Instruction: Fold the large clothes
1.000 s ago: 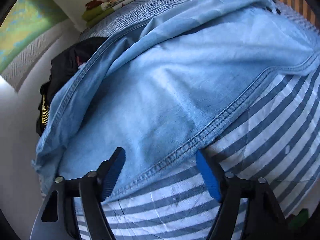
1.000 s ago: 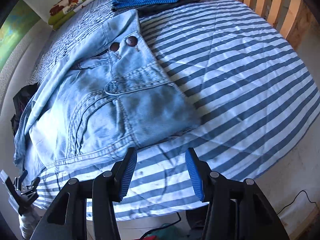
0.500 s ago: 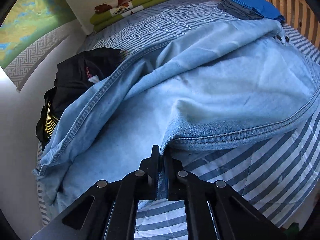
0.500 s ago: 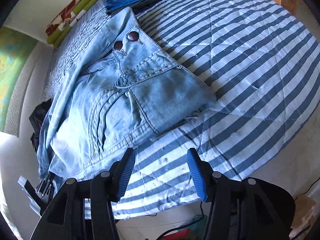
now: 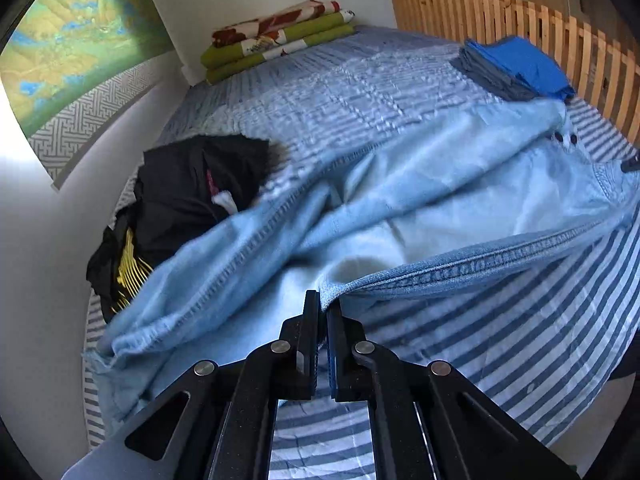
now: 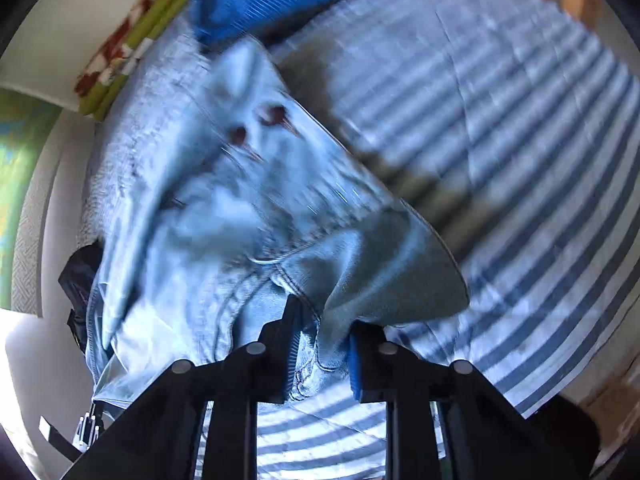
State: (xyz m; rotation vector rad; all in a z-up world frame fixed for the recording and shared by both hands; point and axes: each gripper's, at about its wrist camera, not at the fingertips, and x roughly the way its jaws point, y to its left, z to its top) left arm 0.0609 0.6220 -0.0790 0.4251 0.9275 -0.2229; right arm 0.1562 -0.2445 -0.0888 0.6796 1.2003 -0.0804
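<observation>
Left wrist view: left hand-held gripper now pinches the stitched hem of the denim garment; a second ago its jaws were spread above that hem. Right hand-held gripper has just been closing, denim bunched between its pads. Both edges lifted off the striped bed cover, so a fold can start. Open bed beyond; black clothes crowd the left edge, slatted rail on the right.
</observation>
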